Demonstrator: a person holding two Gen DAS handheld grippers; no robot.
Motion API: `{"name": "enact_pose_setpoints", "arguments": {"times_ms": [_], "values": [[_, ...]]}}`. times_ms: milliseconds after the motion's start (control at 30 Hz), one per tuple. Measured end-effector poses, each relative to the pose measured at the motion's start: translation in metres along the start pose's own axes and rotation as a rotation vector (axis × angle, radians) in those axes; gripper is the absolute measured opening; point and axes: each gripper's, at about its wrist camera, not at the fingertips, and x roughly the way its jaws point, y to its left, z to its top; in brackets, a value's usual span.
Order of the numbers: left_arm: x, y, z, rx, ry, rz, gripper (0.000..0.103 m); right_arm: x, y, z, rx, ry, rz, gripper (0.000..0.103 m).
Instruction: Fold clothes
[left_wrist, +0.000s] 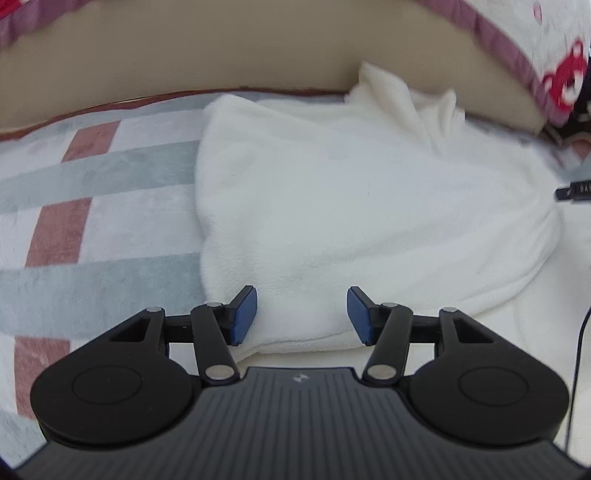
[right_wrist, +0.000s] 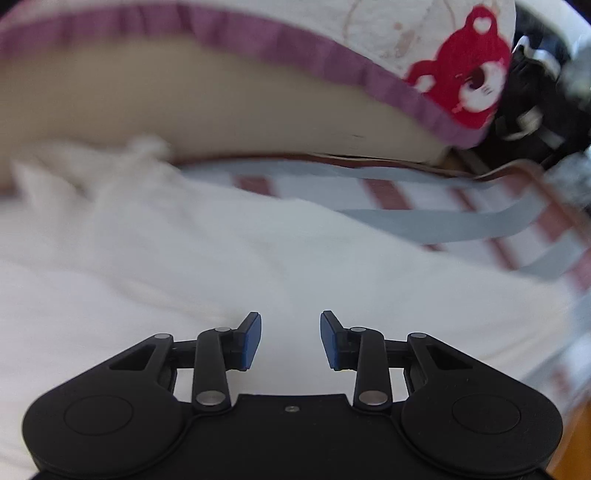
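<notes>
- We see a white fleecy garment (left_wrist: 369, 206) lying on a bed (left_wrist: 92, 229) covered with a blanket checked in grey, pink and white.
- In the left wrist view the garment lies folded into a thick, rounded pad; its near folded edge runs just under the left gripper (left_wrist: 301, 314), and a loose, crumpled part rises at its far side, close to the beige headboard (left_wrist: 184, 55).
- The left gripper's jaws stand moderately apart, blue pads (left_wrist: 243, 314) facing each other, with nothing pinched between them; the garment's near edge shows in the gap below.
- The right gripper (right_wrist: 290, 341) hangs over the white cloth (right_wrist: 184, 266) too, its jaws narrower than the left's yet parted, gripping nothing.
- The right wrist view is blurred; we can still make out the checked blanket beyond the garment toward the bed's far right edge.
- A pillow (right_wrist: 424, 55) with a pink border and a red bear print leans on the headboard.
- A black cable (left_wrist: 576, 332) shows at the right margin of the left view.
</notes>
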Motion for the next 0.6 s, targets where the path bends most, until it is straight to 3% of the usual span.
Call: {"name": "enact_pose_setpoints", "arguments": {"times_ms": [133,200,233,267,300,367,433,500,600], "values": [[-0.004,0.017,-0.007,-0.038,0.004,-0.044,0.057,-0.017,0.024,0.004,-0.035,0.009,0.179,0.042],[0.004,0.020,-0.002,-0.066,0.043,-0.044,0.057,-0.007,0.037,0.001,-0.060,0.115,0.227,0.045],[0.007,0.019,0.001,-0.087,0.061,-0.030,0.058,0.003,0.045,-0.007,-0.093,0.218,0.198,0.045],[0.010,0.016,0.004,-0.110,0.078,-0.011,0.059,0.011,0.052,-0.019,-0.144,0.321,0.142,0.037],[0.012,0.014,0.007,-0.132,0.095,0.007,0.059,0.010,0.055,-0.033,-0.196,0.336,0.107,0.035],[0.011,0.003,0.004,-0.092,0.108,0.081,0.059,-0.009,0.056,-0.056,-0.271,0.219,0.077,0.039],[0.008,-0.009,0.000,-0.037,0.117,0.160,0.060,-0.027,0.046,-0.071,-0.231,0.128,0.036,0.043],[-0.002,-0.014,-0.008,-0.022,0.089,0.183,0.060,-0.038,0.029,-0.079,-0.100,0.088,0.116,0.042],[-0.023,-0.018,-0.024,0.010,0.035,0.145,0.060,-0.059,0.013,-0.081,0.064,0.025,0.211,0.043]]}}
